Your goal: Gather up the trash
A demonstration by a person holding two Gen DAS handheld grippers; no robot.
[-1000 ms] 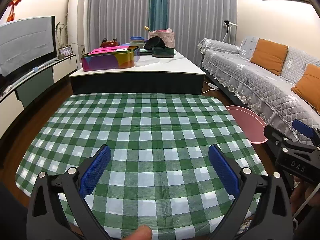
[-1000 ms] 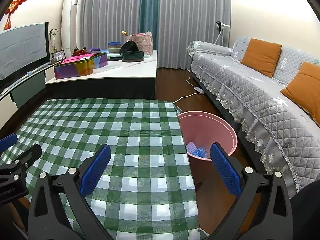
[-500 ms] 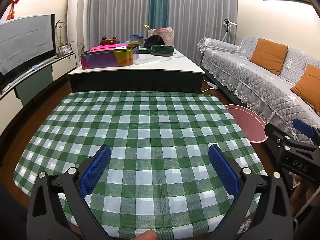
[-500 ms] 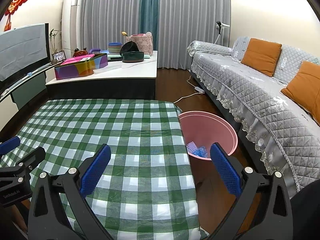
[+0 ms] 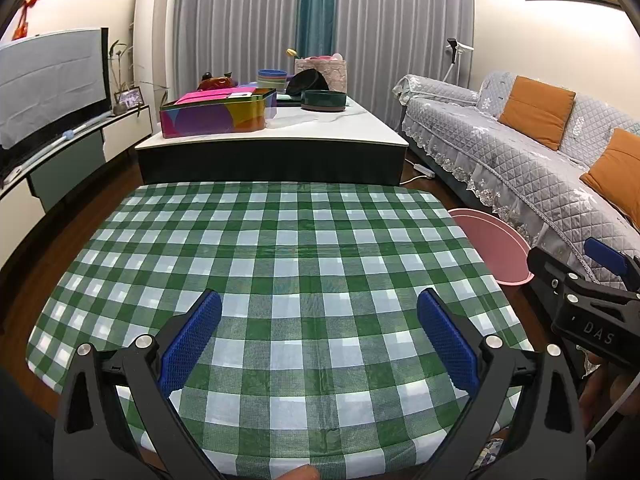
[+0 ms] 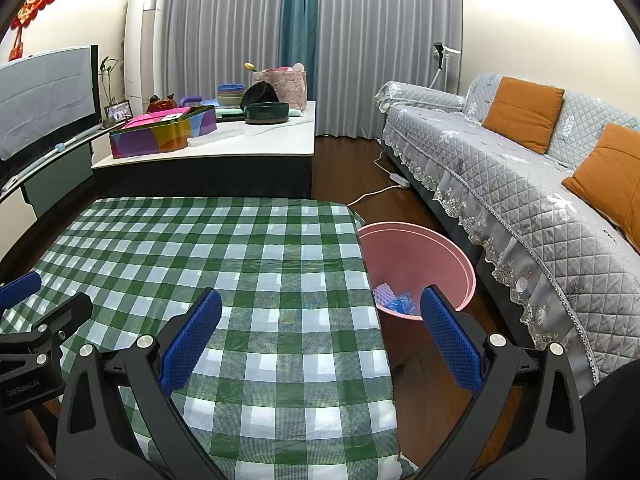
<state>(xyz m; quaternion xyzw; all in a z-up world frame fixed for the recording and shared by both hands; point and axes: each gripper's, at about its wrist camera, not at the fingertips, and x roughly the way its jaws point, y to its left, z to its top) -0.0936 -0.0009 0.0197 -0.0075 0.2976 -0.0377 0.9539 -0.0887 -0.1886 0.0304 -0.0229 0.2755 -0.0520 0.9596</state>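
A pink bin stands on the floor at the right edge of a table with a green checked cloth; blue trash lies at its bottom. The bin's rim also shows in the left wrist view beside the checked cloth. My left gripper hangs open over the cloth's near edge, nothing between its blue pads. My right gripper is open too, straddling the cloth's right edge, its right finger in front of the bin. No trash shows on the cloth.
Behind the checked table is a white-topped coffee table carrying a colourful tin box, bowls and a pink basket. A grey sofa with orange cushions runs along the right. A power strip and cable lie on the wooden floor.
Both grippers have drawn back a little from the table, so more of the cloth's near edge shows. Both stay open and empty.
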